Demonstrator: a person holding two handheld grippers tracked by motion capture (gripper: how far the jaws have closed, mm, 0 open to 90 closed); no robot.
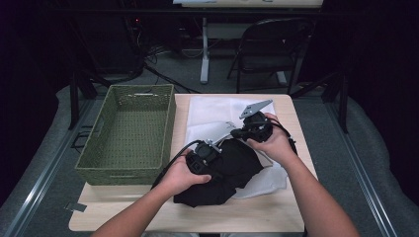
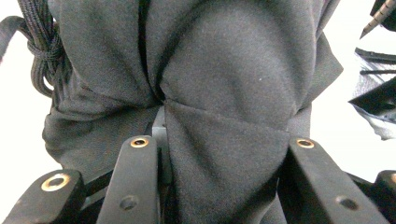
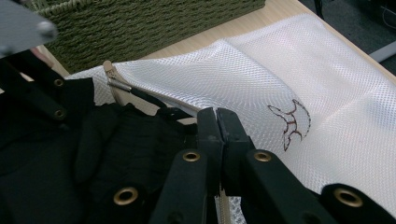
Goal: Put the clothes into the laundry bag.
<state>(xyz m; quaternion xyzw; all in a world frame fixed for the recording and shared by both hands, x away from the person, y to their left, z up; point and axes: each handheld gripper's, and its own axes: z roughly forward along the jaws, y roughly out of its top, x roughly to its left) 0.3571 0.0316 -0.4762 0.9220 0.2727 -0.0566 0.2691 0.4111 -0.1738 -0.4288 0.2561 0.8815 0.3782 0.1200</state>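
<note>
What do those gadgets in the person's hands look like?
Each hand-held gripper is black: the left hand-held gripper trails a black cable, the right hand-held gripper carries a grey three-cornered plate on top. Both have two flat black jaws with brass-ringed holes. The forearms are bare, without sleeves.

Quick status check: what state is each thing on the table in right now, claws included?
Black garment: bunched up, partly on the mesh bag.
Mesh bag: lying flat, zipper edge pinched.
Basket: upright, nothing visible inside.
Left claw: shut on the black garment.
Right claw: shut on the mesh bag's edge.
</note>
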